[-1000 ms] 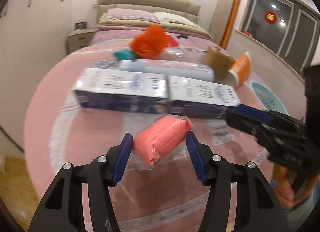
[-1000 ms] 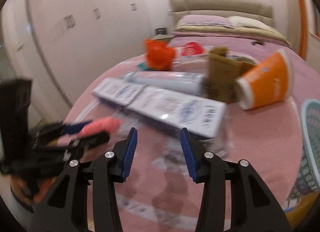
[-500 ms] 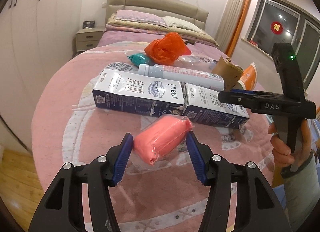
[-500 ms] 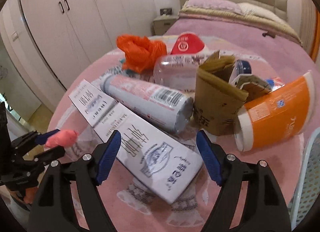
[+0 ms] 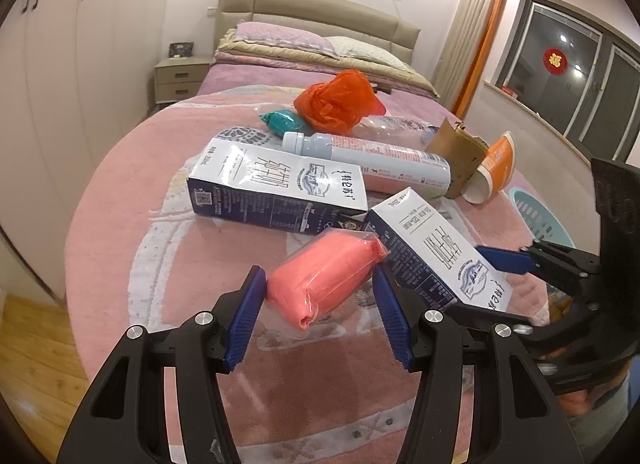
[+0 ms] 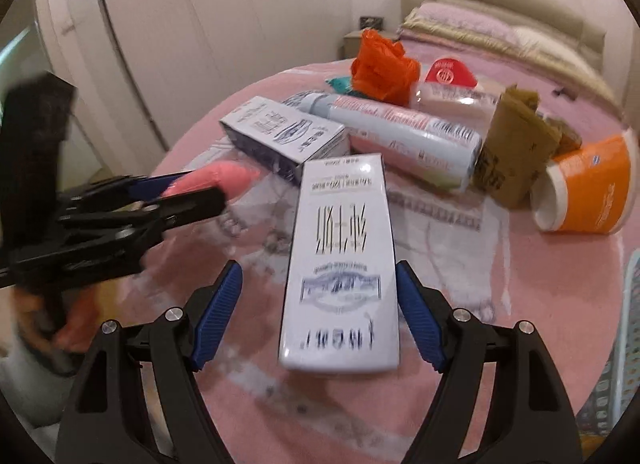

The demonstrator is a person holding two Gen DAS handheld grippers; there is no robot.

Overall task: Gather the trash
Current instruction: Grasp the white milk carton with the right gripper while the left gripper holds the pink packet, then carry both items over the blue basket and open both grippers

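My left gripper (image 5: 320, 312) is shut on a pink plastic-wrapped packet (image 5: 324, 278) and holds it above the pink round table (image 5: 120, 224). It also shows in the right wrist view (image 6: 212, 184). My right gripper (image 6: 320, 312) is open, its jaws on either side of a white and blue milk carton (image 6: 342, 264) that has swung end-on to it. That carton lies at the right in the left wrist view (image 5: 436, 256). A second milk carton (image 5: 276, 192) lies behind it.
Further back lie a pale blue bottle (image 5: 368, 162), a clear bottle (image 5: 396, 128), an orange plastic bag (image 5: 336, 102), a teal packet (image 5: 282, 122), a brown paper bag (image 5: 456, 156) and an orange cup (image 5: 492, 170). A pale green basket (image 5: 540, 220) stands right of the table.
My right gripper has opened wider and closed in around the near milk carton, which has turned end-on. My left gripper still holds the pink packet and has barely moved.
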